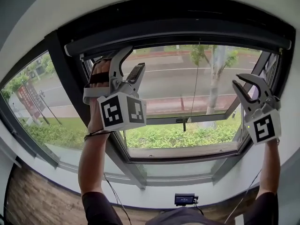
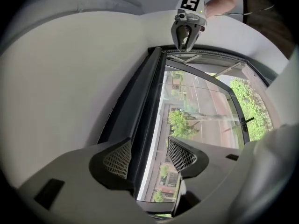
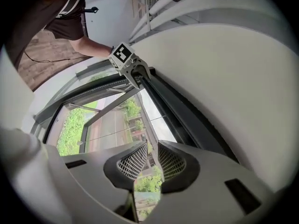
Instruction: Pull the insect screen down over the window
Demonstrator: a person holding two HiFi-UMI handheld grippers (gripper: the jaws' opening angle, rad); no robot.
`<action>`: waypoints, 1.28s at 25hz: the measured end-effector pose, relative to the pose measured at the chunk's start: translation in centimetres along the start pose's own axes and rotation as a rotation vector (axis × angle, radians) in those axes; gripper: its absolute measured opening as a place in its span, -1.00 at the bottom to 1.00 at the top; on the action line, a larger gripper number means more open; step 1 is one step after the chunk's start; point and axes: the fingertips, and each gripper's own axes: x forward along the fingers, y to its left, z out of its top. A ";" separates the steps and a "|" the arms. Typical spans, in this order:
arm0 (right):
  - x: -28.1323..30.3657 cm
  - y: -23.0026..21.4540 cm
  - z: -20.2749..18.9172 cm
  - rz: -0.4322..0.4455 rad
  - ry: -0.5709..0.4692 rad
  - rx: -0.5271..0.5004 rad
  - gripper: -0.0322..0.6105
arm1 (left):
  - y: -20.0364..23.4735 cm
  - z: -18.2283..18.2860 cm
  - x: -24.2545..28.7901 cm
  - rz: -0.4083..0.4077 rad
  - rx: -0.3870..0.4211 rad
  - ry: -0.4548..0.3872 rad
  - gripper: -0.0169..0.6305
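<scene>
The insect screen's dark pull bar (image 1: 187, 35) sits rolled up along the top of the window frame. My left gripper (image 1: 136, 56) is raised to the bar's left end. In the left gripper view the bar (image 2: 150, 92) runs between the wide-open jaws of that gripper (image 2: 149, 146), and neither pad presses on it. My right gripper (image 1: 235, 80) is held up at the window's right side, below the bar. In the right gripper view its jaws (image 3: 153, 146) stand a narrow gap apart with nothing between them, and the bar (image 3: 173, 106) passes just to the right.
The window sash (image 1: 187, 153) below is swung open outward, with a dark handle (image 1: 183, 121) on its frame and a thin cord (image 1: 194, 88) hanging in front. A small device (image 1: 184, 199) sits on the white sill. A fixed pane (image 1: 42, 107) lies to the left.
</scene>
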 end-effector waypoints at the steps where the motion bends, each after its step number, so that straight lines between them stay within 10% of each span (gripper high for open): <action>1: 0.5 -0.4 0.2 0.002 0.013 -0.013 -0.73 | 0.1 -0.3 0.2 -0.010 0.014 -0.001 -0.16; 5: 1.5 -1.9 0.7 0.004 0.063 -0.056 -0.73 | 1.3 -0.4 0.8 0.011 0.058 -0.026 -0.86; 32: 2.0 -7.5 -3.5 0.016 0.073 -0.097 -0.73 | 1.0 -1.9 3.7 -0.165 0.189 0.235 -0.86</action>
